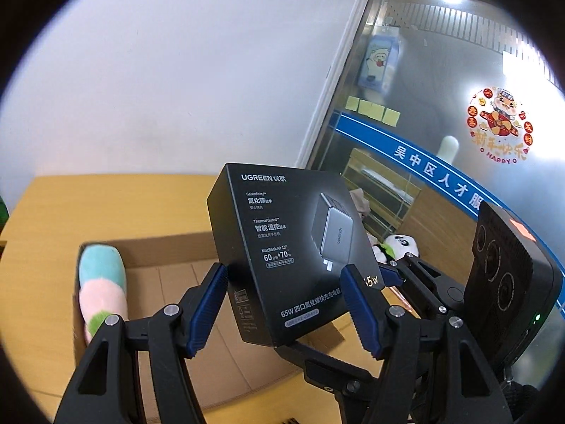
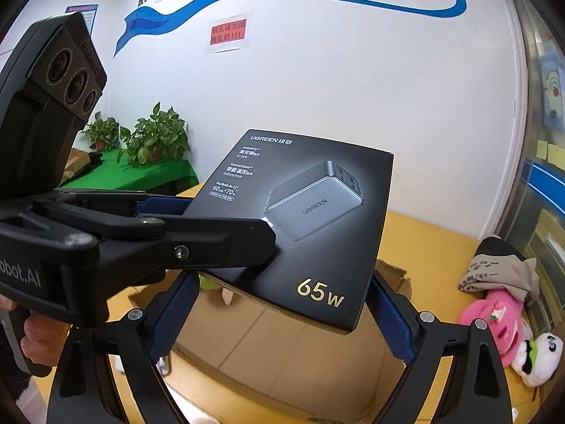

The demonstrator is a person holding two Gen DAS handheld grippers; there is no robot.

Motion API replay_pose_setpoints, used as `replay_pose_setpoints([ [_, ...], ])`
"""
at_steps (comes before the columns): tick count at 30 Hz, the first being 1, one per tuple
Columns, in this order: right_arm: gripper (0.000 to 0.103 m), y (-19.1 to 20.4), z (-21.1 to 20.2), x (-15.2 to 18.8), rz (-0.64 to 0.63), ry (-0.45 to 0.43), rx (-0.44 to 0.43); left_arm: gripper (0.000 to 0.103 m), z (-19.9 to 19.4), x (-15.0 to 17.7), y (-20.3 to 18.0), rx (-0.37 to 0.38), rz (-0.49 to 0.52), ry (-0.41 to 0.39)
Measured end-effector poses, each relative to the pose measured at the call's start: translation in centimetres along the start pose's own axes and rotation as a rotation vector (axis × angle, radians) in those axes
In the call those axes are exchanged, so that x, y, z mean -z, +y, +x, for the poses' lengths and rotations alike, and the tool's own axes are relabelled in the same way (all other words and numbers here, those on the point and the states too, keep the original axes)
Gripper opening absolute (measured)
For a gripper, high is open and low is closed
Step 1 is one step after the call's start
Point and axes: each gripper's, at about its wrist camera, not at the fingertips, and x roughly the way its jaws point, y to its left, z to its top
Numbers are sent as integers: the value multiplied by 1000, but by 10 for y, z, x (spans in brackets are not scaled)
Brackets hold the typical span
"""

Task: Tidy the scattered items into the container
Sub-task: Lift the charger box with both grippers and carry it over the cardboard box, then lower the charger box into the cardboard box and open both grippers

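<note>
A black UGREEN charger box point(image 1: 282, 251) is held in the air above an open cardboard box point(image 1: 176, 282) on the yellow table. My left gripper point(image 1: 282, 304) is shut on the charger box, its blue pads on both side faces. My right gripper point(image 2: 282, 321) also grips the same charger box point(image 2: 317, 233) across its lower edge. The left gripper shows in the right wrist view point(image 2: 212, 226), clamping the box from the left. A pastel plush toy point(image 1: 100, 286) lies inside the cardboard box point(image 2: 282, 360) at its left wall.
A pink plush point(image 2: 501, 321), a panda plush point(image 2: 540, 357) and a grey cloth bag point(image 2: 501, 272) lie on the table to the right of the cardboard box. The panda also shows in the left wrist view point(image 1: 399, 245). A glass door point(image 1: 441, 106) stands at the right. Potted plants point(image 2: 155, 137) stand at the back left.
</note>
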Motion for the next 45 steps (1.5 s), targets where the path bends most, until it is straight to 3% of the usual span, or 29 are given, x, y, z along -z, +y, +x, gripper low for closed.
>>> replay_pose_setpoints([
  [10, 96, -12, 45, -35, 11, 27, -17, 65, 23, -31, 41, 13, -3, 15],
  [20, 96, -34, 125, -42, 47, 105, -45, 65, 80, -41, 92, -30, -32, 99],
  [31, 96, -63, 221, -19, 121, 226, -103, 65, 156, -30, 153, -67, -116, 229],
  [45, 96, -99, 317, 42, 239, 460, -167, 65, 241, 16, 197, -108, -196, 439],
])
